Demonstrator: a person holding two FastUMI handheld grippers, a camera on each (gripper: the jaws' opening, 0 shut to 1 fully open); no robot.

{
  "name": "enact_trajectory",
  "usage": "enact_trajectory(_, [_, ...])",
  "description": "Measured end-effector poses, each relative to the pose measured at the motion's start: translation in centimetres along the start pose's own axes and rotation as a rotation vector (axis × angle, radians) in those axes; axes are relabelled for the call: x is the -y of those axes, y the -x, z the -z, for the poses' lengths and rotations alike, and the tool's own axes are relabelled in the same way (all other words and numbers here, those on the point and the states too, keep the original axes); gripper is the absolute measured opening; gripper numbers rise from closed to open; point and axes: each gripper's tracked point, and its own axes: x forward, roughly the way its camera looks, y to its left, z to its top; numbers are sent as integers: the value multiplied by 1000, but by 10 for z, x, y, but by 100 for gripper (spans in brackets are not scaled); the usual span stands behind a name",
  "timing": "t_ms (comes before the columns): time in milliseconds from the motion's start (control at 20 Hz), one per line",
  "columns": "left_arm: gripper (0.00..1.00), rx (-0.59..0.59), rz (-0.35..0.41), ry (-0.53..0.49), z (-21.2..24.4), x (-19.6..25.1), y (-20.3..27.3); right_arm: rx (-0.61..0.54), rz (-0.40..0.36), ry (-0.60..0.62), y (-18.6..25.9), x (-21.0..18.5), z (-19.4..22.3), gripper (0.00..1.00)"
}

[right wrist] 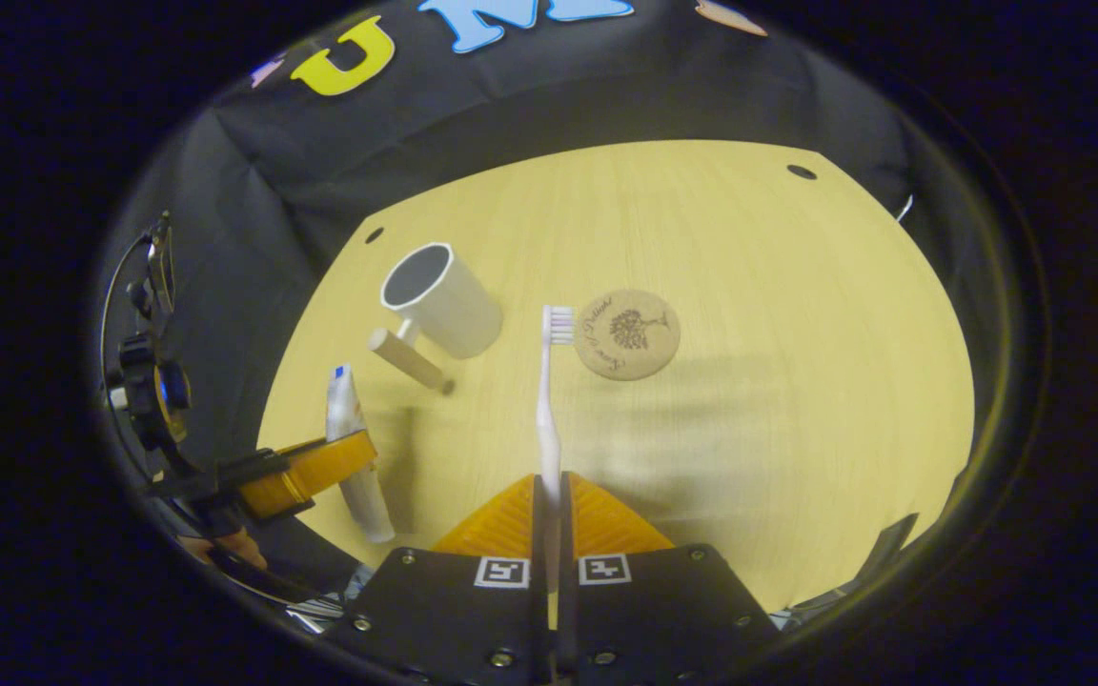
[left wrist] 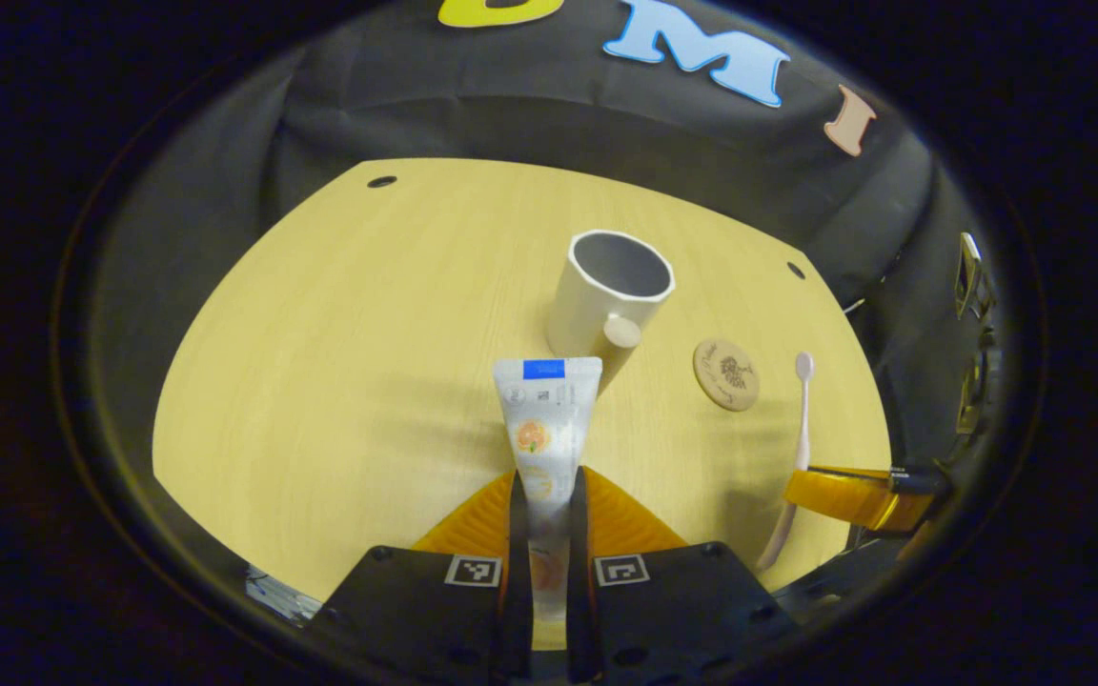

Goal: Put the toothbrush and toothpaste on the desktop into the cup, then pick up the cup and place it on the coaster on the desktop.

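- Left claw (left wrist: 545,495): closed on the toothpaste (left wrist: 545,419). Both fingers press on the lower part of the tube, and the flat crimped end points away from the camera, toward the cup (left wrist: 609,295).
- In the right gripper view, the left claw (right wrist: 320,467) appears at the near left, clamped across the toothpaste (right wrist: 351,448). The tube stands tilted above the table (right wrist: 797,333).
- Right claw (right wrist: 549,514): closed on the toothbrush (right wrist: 547,400). Both fingers press on the handle, and the bristle head points forward, away from the camera.
- In the left gripper view, the right claw (left wrist: 840,495) appears at the near right with the toothbrush (left wrist: 799,448) running through it, head toward the far side.
- Cup: white, upright, open mouth upward, nothing visible inside. It stands on the table (left wrist: 320,381) toward the far side, left of the coaster (left wrist: 726,374). Its handle ends in a round tan knob that faces the near side.
- In the right gripper view, the cup (right wrist: 439,300) sits far left, well apart from the coaster (right wrist: 627,334), with bare table between them.
- Coaster: round, tan, with a dark printed motif. It lies flat on the table and nothing rests on it. In the right gripper view, the brush head lines up just left of it.
- Table: pale wood grain with small dark holes near the far corners.
- Neither the toothpaste nor the toothbrush is in the cup.
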Motion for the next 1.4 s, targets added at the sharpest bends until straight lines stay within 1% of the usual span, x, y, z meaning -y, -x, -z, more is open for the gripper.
enact_trajectory(200, [20, 111, -6, 22, -32, -3, 14, 87, -15, 24, 11, -4, -24, 4])
enact_trajectory(450, [22, 275, 0, 35, -80, -1, 31, 190, -36, 42, 22, -6, -57, 4])
enact_trajectory(800, [21, 479, 20, 6, -146, 8, 45, 324, -54, 100, 35, -14, -96, 5])
enact_trajectory(900, [21, 538, 21, -5, -165, 11, 49, 348, -59, 109, 37, -17, -103, 4])
enact_trajectory(1050, [21, 665, 22, -12, -193, 11, 66, 386, -55, 113, 42, -18, -110, 4])
enact_trajectory(1200, [20, 767, 49, -28, -216, 22, 76, 430, -51, 124, 46, -22, -116, 4])
enact_trajectory(1400, [20, 836, 93, -20, -242, 38, 70, 469, -57, 151, 49, -26, -122, 4])
